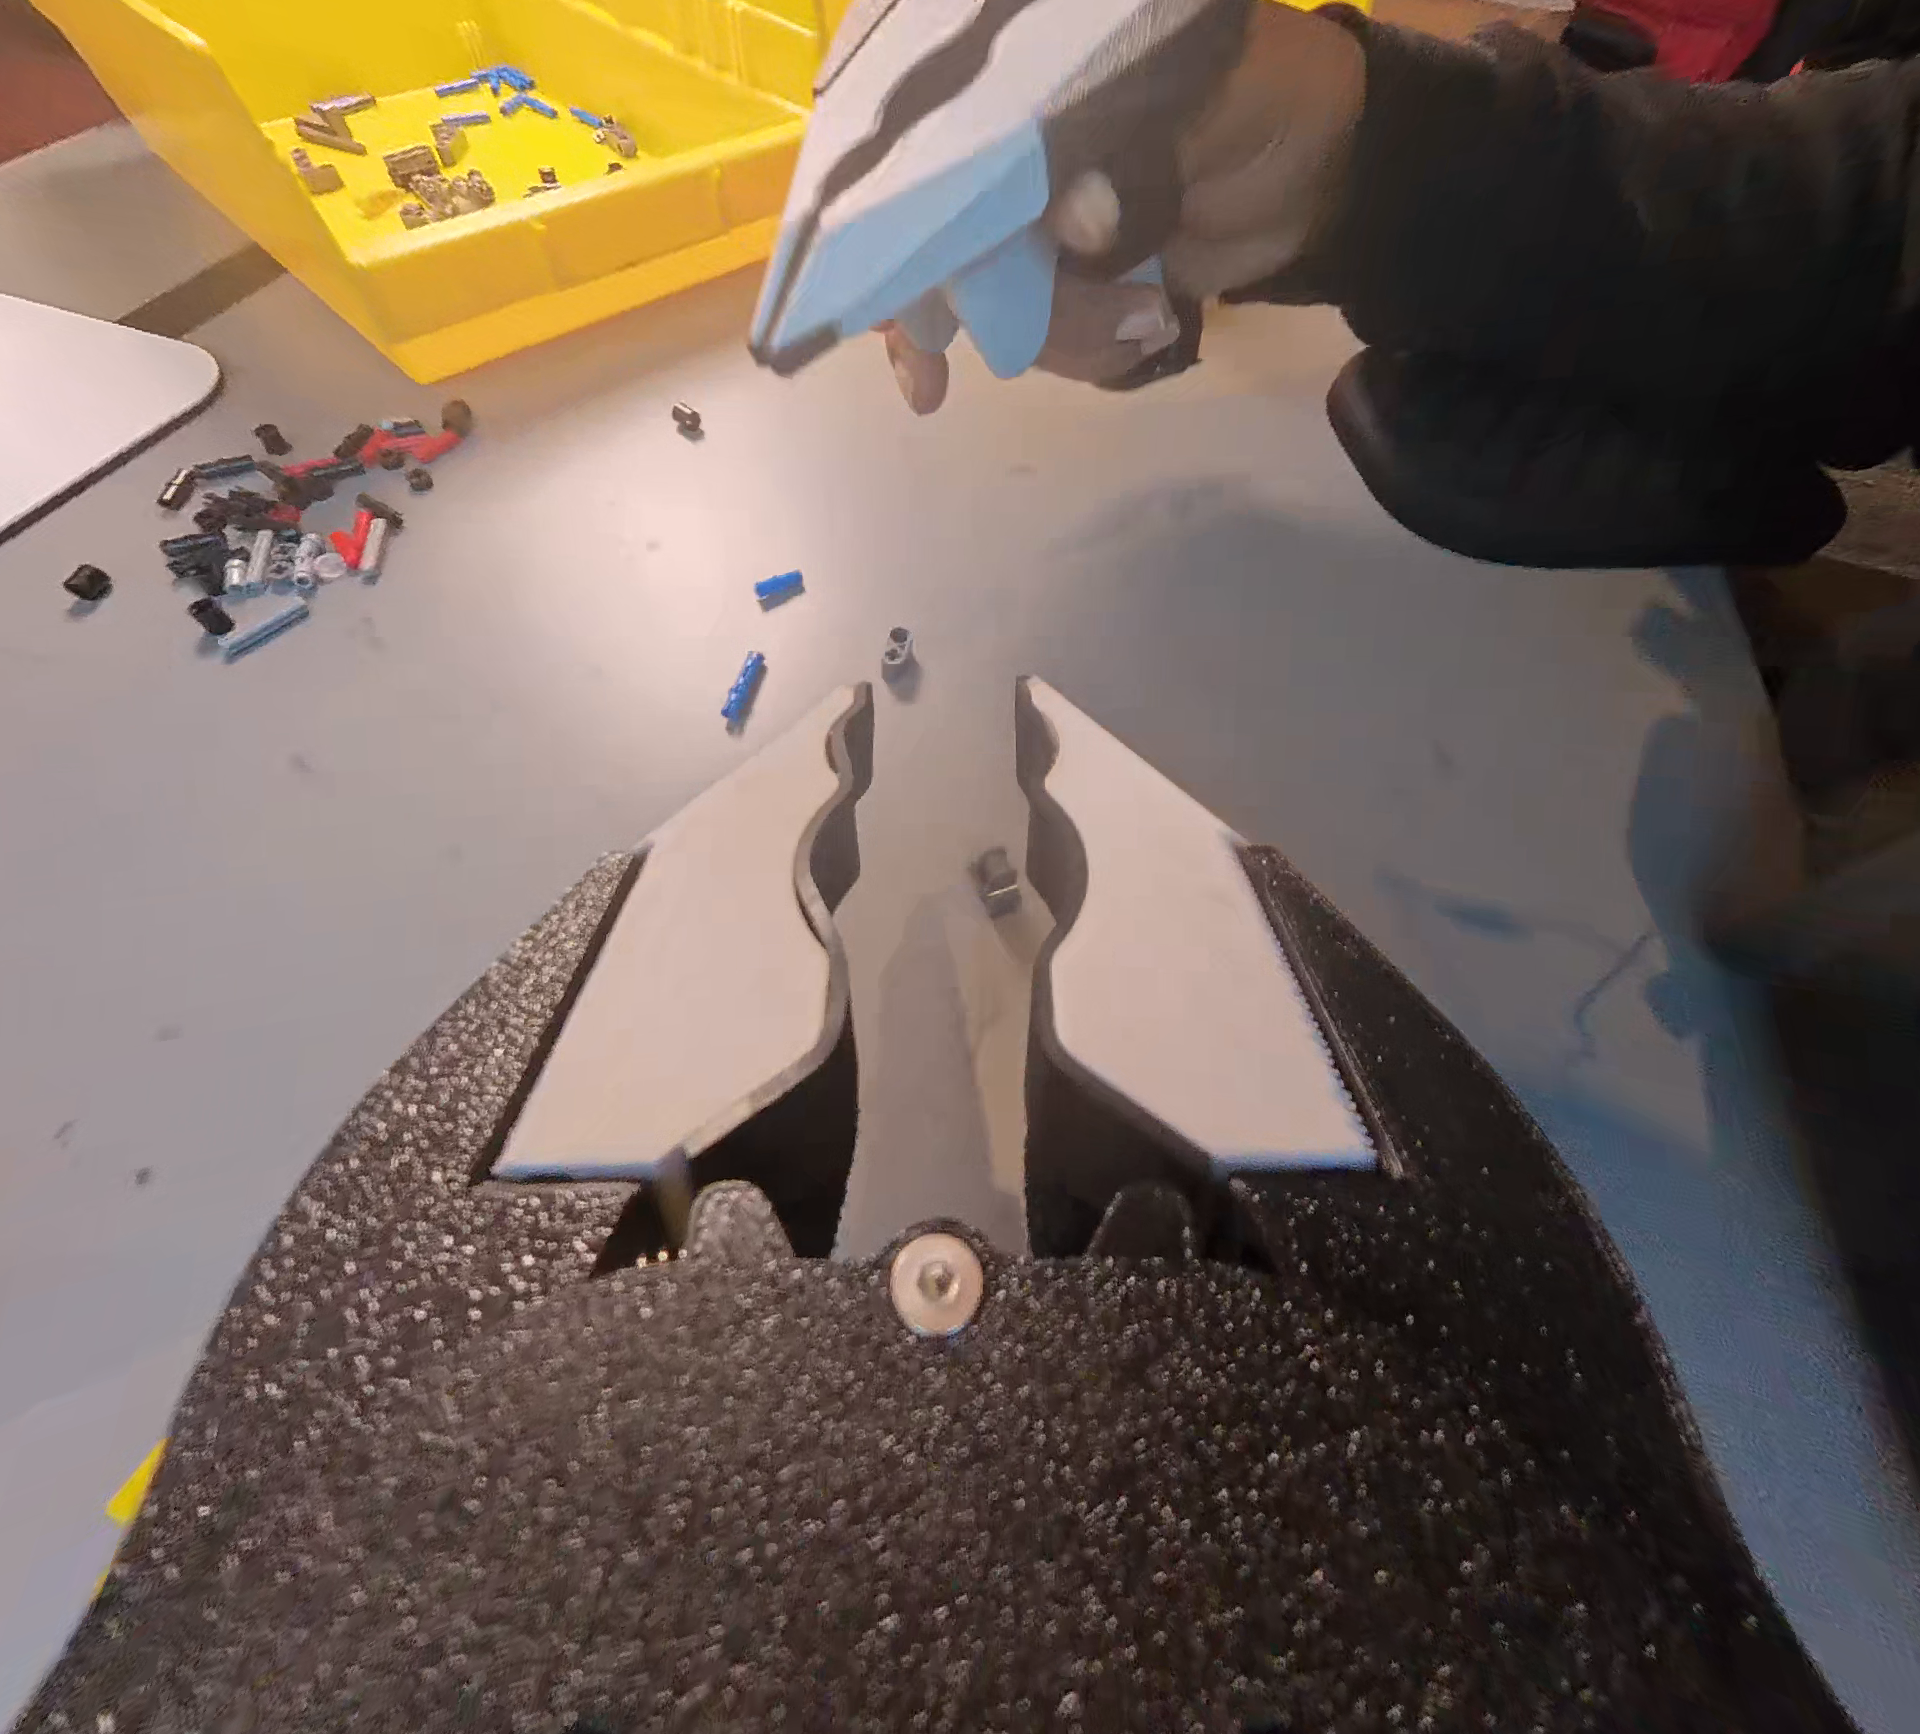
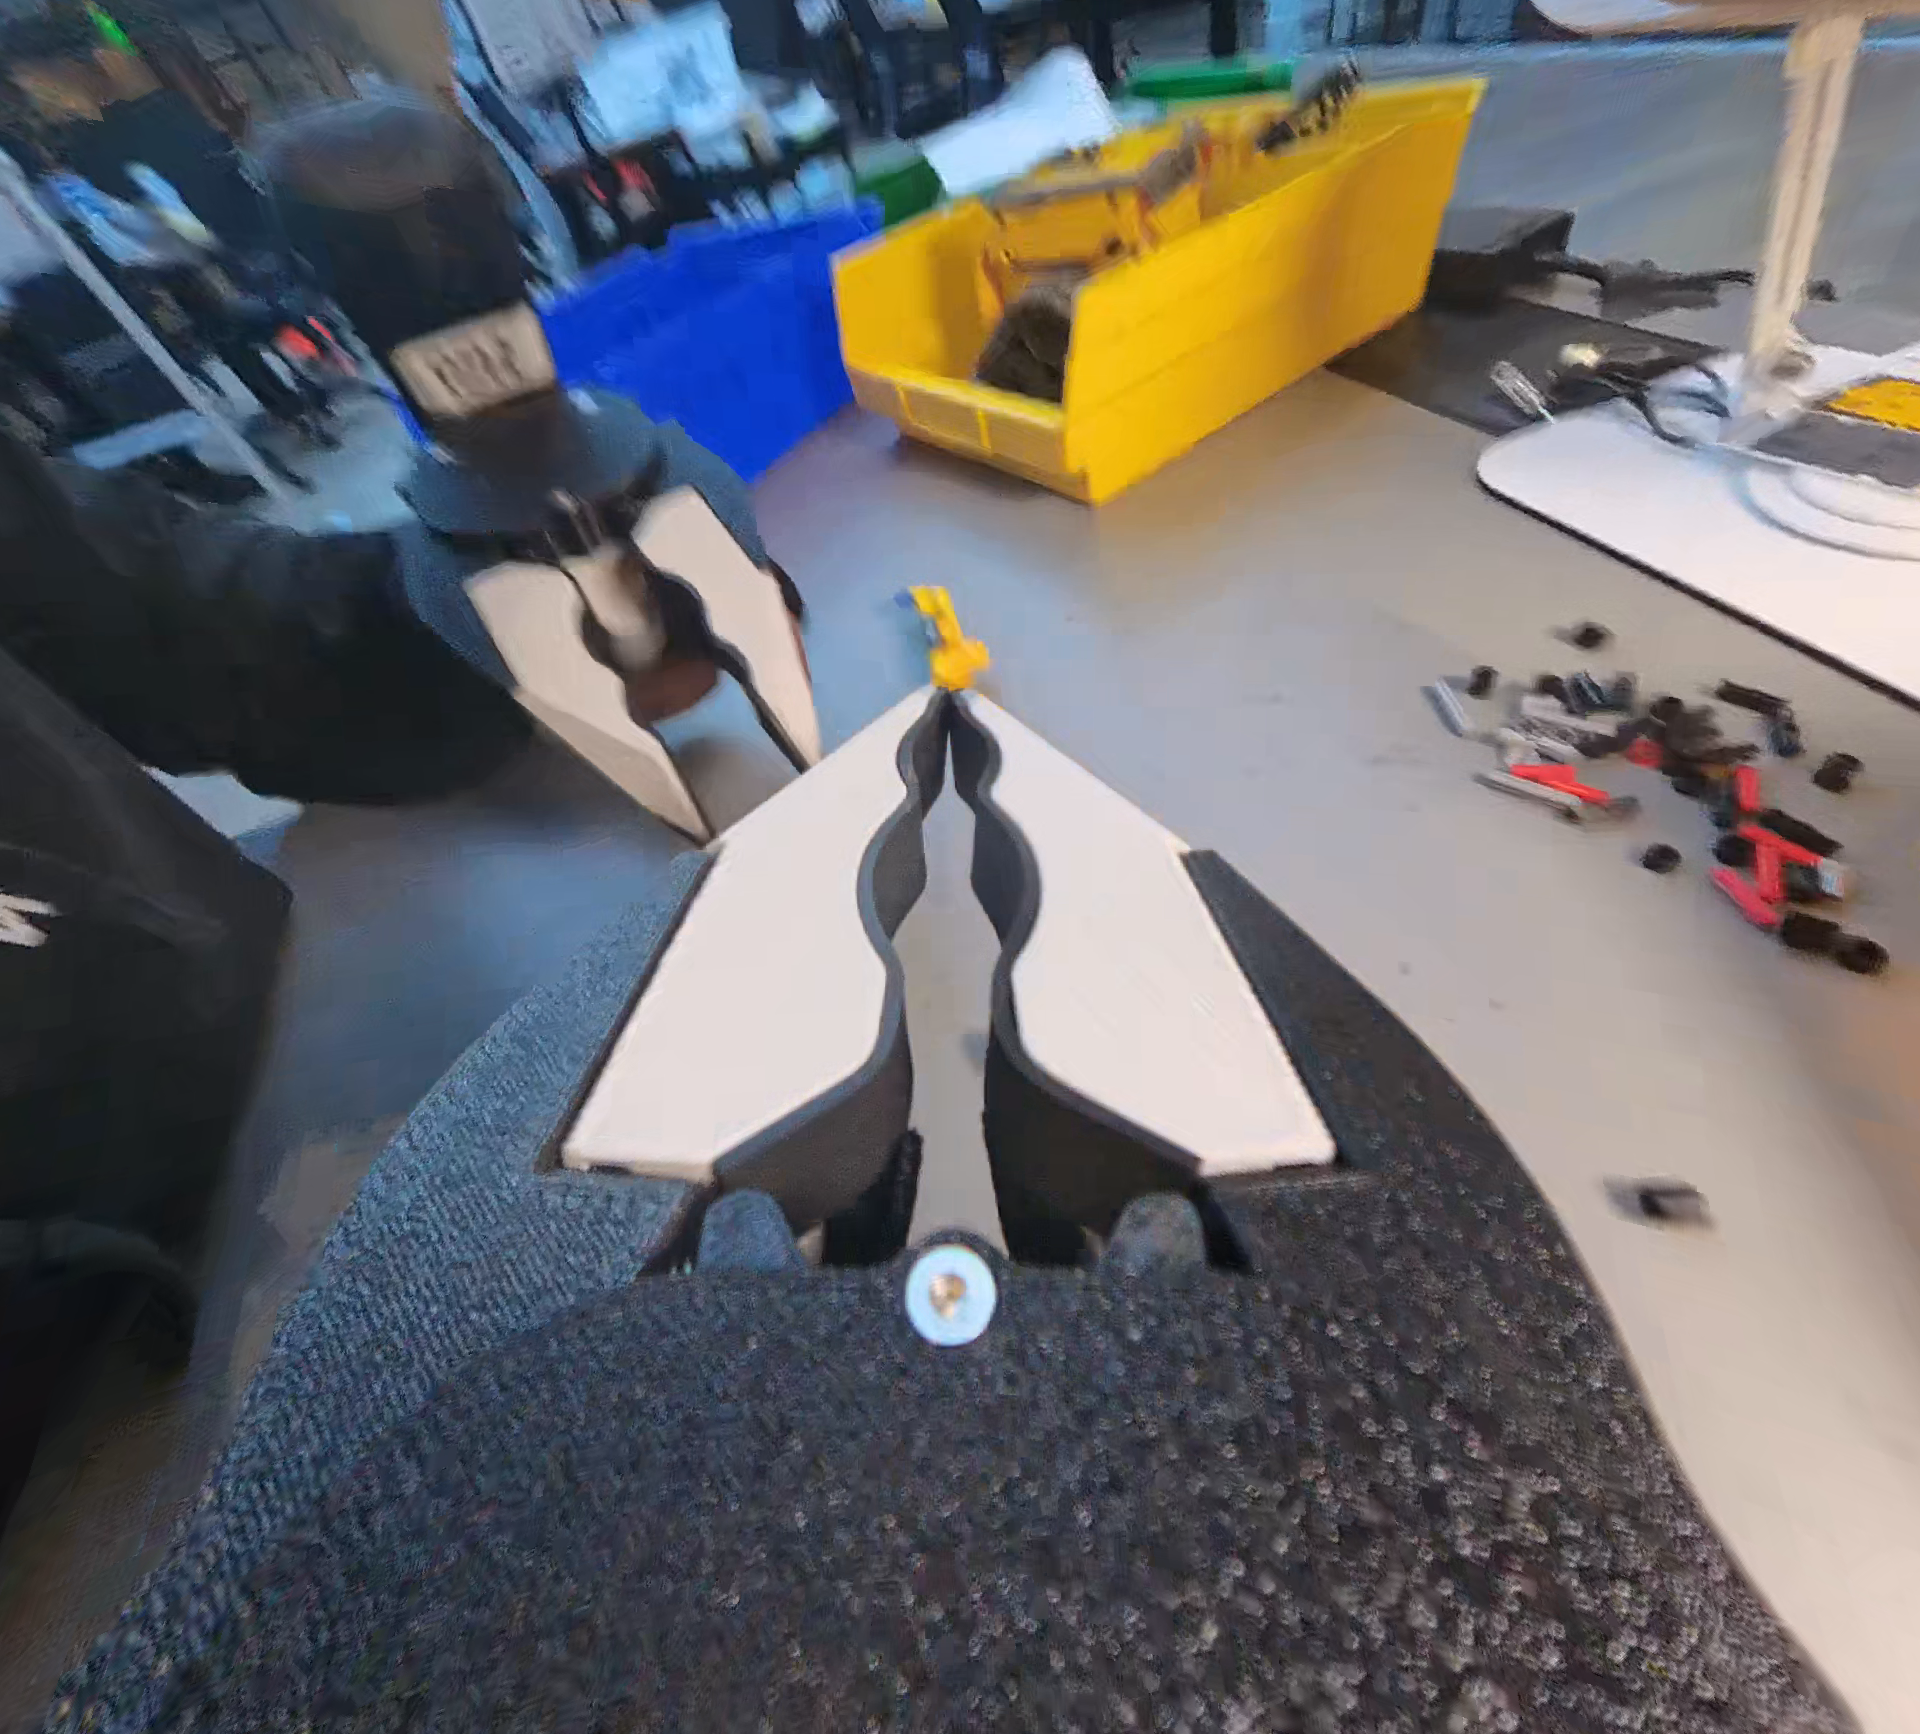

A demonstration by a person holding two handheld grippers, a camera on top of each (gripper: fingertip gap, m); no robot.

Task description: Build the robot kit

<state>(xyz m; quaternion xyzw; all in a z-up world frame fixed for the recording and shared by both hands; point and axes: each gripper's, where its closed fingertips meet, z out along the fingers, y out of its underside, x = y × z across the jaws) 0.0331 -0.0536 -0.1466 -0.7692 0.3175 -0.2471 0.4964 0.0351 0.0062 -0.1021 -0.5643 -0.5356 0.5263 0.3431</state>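
L gripper (image 1: 943, 697): jaws apart, nothing gripped; held low over grey tabletop (image 1: 1143, 562)
Nearest L: small dark grey plastic connector w/ hole (image 1: 900, 648) just beyond tips; small black peg (image 1: 995, 882) seen btwn fingers
Nearby: two blue plastic pins (image 1: 777, 587)
R gripper (image 2: 948, 697): tips pinched on small yellow plastic piece (image 2: 954, 650), lifted off tabletop
Left of L: pile of black, red & grey small parts (image 1: 281, 510); yellow plastic bin (image 1: 582, 271) behind

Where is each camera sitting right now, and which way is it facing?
Left wrist view: rides the left hand-held gripper, open above the grey table, facing a yellow bin; the person's hand shows.
Right wrist view: rides the right hand-held gripper, shut on a small yellow part, facing yellow and blue bins; a dark sleeve shows.
Shared: each shows the other gripper, the table and the loose parts pile.
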